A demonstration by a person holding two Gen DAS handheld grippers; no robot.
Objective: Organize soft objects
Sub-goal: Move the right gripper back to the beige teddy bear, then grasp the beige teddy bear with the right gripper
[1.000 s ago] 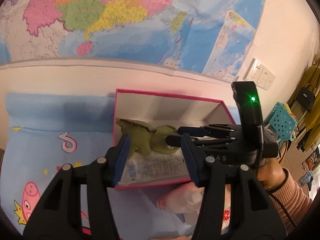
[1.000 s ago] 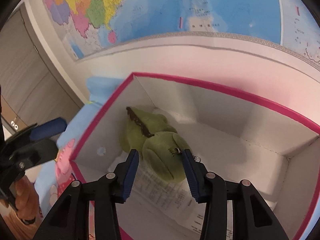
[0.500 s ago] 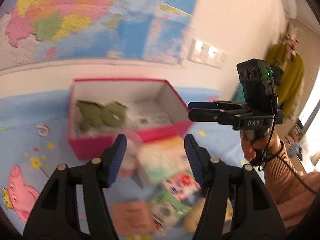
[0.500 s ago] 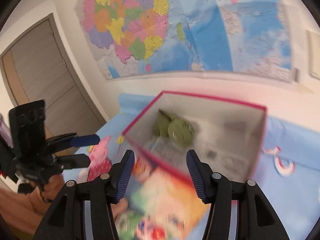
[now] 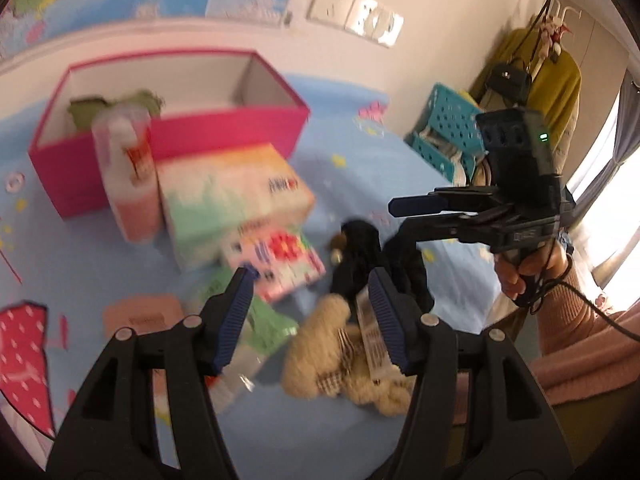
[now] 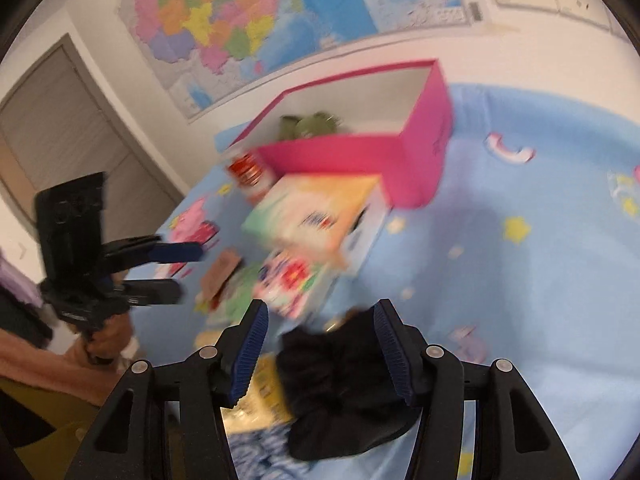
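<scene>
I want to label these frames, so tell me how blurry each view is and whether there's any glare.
Left wrist view: motion blur smears the pink box and tissue pack; the left gripper stays sharp; the window at the right edge blows out white. Right wrist view: similar smear over the pink box and black plush, no glare; fisheye bends the wall map.

Pink box (image 5: 224, 132) with white inside, green plush (image 6: 310, 126) in it, light blue sheet (image 6: 540, 280) with yellow stars, black toy (image 6: 340, 380), beige bear (image 5: 320, 356) with checked bow, pastel tissue pack (image 5: 232, 196), multicoloured map (image 6: 224, 20)
</scene>
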